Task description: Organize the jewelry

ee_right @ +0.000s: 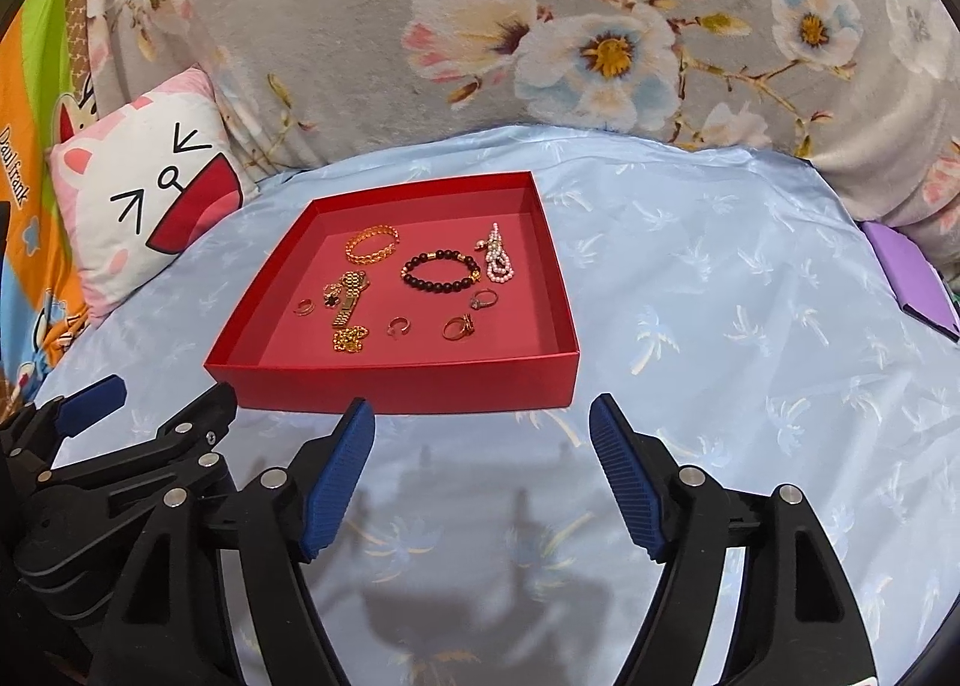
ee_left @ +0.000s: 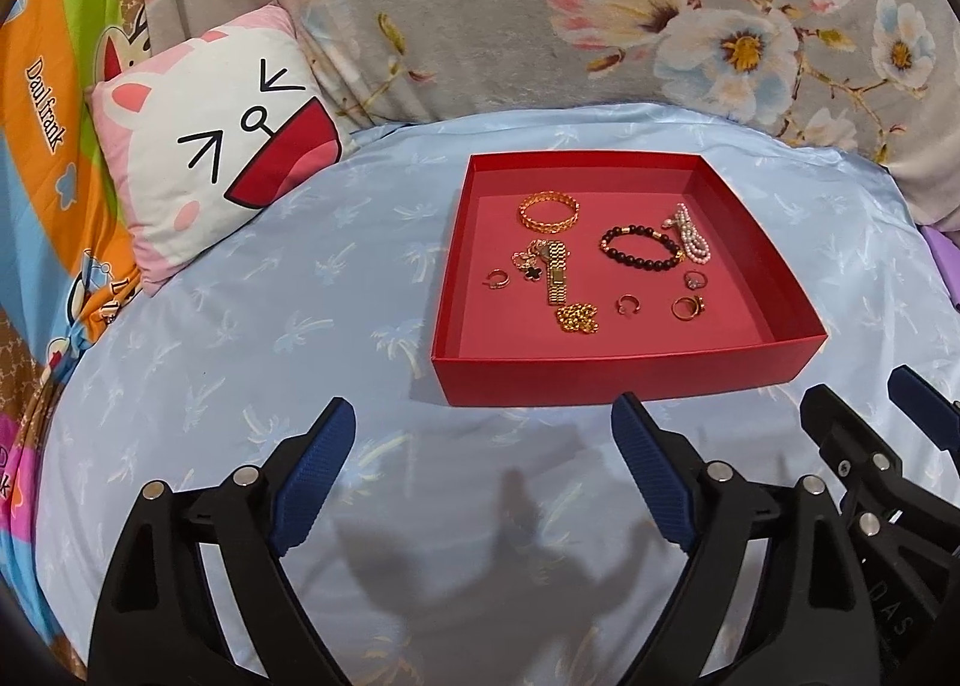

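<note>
A: Left wrist view first: left gripper (ee_left: pixel 483 416) spread wide, nothing between the ribbed blue pads (ee_left: pixel 312 473), hovering over the glossy blue sheet (ee_left: pixel 240 338) printed with pale palm shapes. Shallow red tray (ee_left: pixel 624 377) just ahead, square, matte card walls, resting flat on that sheet.

B: And inside?

A: Scattered on the tray floor, mostly apart. Gold link bangle (ee_left: pixel 549 209) at the back, open oval. Flat gold watch-style band (ee_left: pixel 557 272) lying straight, touching a black clover charm (ee_left: pixel 531 266). Crumpled gold chain (ee_left: pixel 578 318) at the band's near end. Dark round-bead bracelet (ee_left: pixel 642 249) in a loop, beside a bunched pearl strand (ee_left: pixel 693 236). Small rings: one (ee_left: pixel 498 279) left of the band, an open one (ee_left: pixel 627 305) mid-front, two stone-set ones (ee_left: pixel 690 306) at right.

B: Right wrist view?

A: Right gripper (ee_right: pixel 482 425) likewise gaping wide and empty, tips just short of the tray's near wall. Same layout: bangle (ee_right: pixel 372 243), bead bracelet (ee_right: pixel 440 270), pearls (ee_right: pixel 498 260), chain (ee_right: pixel 350 339). Left gripper visible at the lower left edge, black plastic with steel pivots.

B: Surroundings?

A: Soft square cushion (ee_left: pixel 210 140) with a cartoon face, propped against a fuzzy grey floral blanket (ee_left: pixel 480 8). Smooth purple flat object (ee_right: pixel 912 278) at the right edge; material hard to tell.
</note>
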